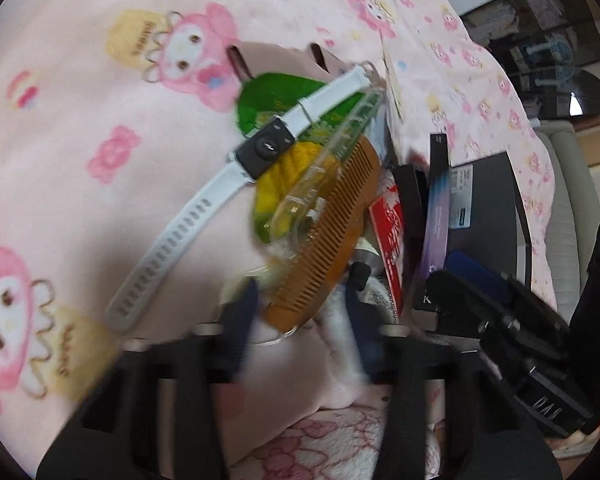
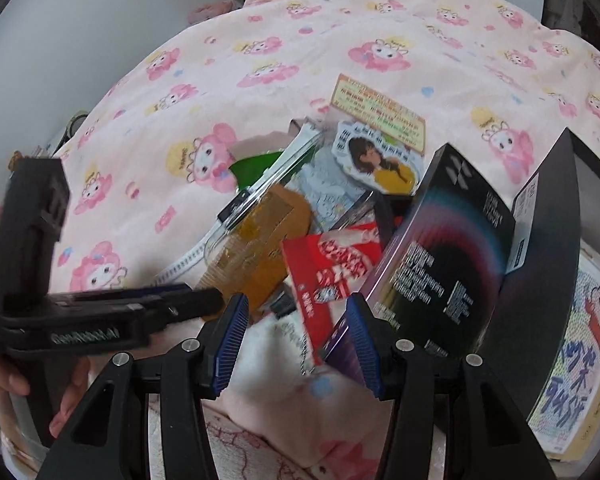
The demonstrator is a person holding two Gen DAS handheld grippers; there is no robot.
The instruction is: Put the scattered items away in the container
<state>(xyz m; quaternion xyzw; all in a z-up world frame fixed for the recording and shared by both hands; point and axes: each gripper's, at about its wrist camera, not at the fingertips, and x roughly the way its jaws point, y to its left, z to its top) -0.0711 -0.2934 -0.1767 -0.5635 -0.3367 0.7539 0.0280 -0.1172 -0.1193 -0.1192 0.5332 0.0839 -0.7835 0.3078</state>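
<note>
Left gripper (image 1: 300, 304) first, from its own camera: the narrow end of the brown comb (image 1: 328, 232) sits right between its two blue pads, but that spot is so smeared I honestly can't tell if they're biting down on it or just hugging it. The comb lies on a messy pile on the pink cartoon-bunny blanket (image 1: 80, 120). Above the comb there's a clear plastic piece (image 1: 332, 148), a green-and-yellow packet (image 1: 272, 96) and a white-strapped smartwatch (image 1: 260, 150) draped across it. A pinkish-beige container (image 1: 260, 56) with two slots pokes out behind the pile; whether the stuff is actually inside it, I can't say. Over to the right wrist view: the right gripper (image 2: 298, 340) is hanging open, with a corner of the red-and-white packet (image 2: 332, 264) in the gap and nothing pinched. Just right of it, a black box (image 2: 440, 264) with a rainbow ring leans on a bigger dark box (image 2: 540, 220), and the white print on both is too blurry to read. A hand (image 2: 70, 396) holds the other tool, whose side lettering looks like "GenRobot.AI". Further back there's an orange-bordered card (image 2: 380, 112) with tiny unreadable text, and a cartoon poster (image 2: 572, 352) with big blue characters.
</note>
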